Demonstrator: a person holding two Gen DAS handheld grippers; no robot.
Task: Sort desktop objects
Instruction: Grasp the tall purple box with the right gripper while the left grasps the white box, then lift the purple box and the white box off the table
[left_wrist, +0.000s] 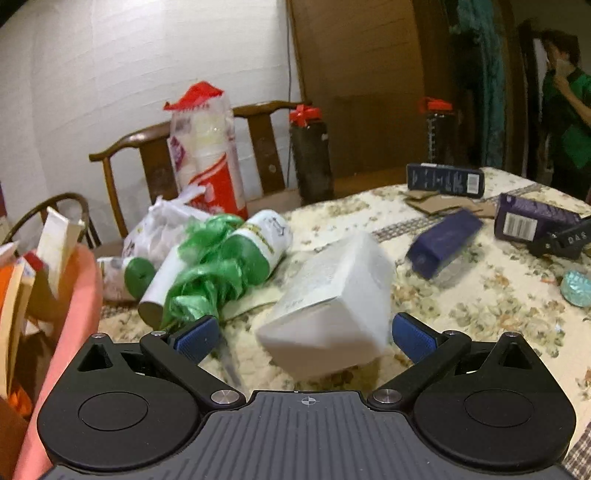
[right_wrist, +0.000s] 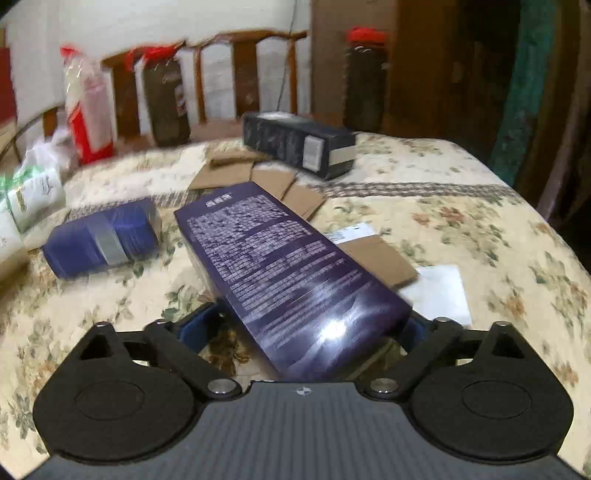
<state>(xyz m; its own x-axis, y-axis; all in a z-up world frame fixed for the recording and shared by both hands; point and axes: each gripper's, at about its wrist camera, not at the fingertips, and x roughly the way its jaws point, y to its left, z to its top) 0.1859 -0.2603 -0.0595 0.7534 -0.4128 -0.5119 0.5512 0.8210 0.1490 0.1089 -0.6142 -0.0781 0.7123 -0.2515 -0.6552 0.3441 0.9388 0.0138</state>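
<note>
In the left wrist view a white box (left_wrist: 332, 295) lies tilted on the floral tablecloth (left_wrist: 480, 295), between the blue pads of my left gripper (left_wrist: 306, 336). The jaws stand wide, with a gap on the left side, so the gripper is open. In the right wrist view my right gripper (right_wrist: 306, 328) straddles the near end of a long dark purple box (right_wrist: 280, 266) with white print. Both pads are mostly hidden by the box, so I cannot tell whether they press it. The same purple box shows at the right in the left wrist view (left_wrist: 532, 218).
A blue taped box (right_wrist: 103, 236), a dark box (right_wrist: 299, 144), flat cardboard pieces (right_wrist: 258, 181) and white paper (right_wrist: 439, 291) lie on the table. Green-capped white bottles (left_wrist: 258, 243), a green bag (left_wrist: 207, 273), a cup sleeve (left_wrist: 207, 147), dark jars (left_wrist: 310, 155) and a pink bin (left_wrist: 74, 325) stand left.
</note>
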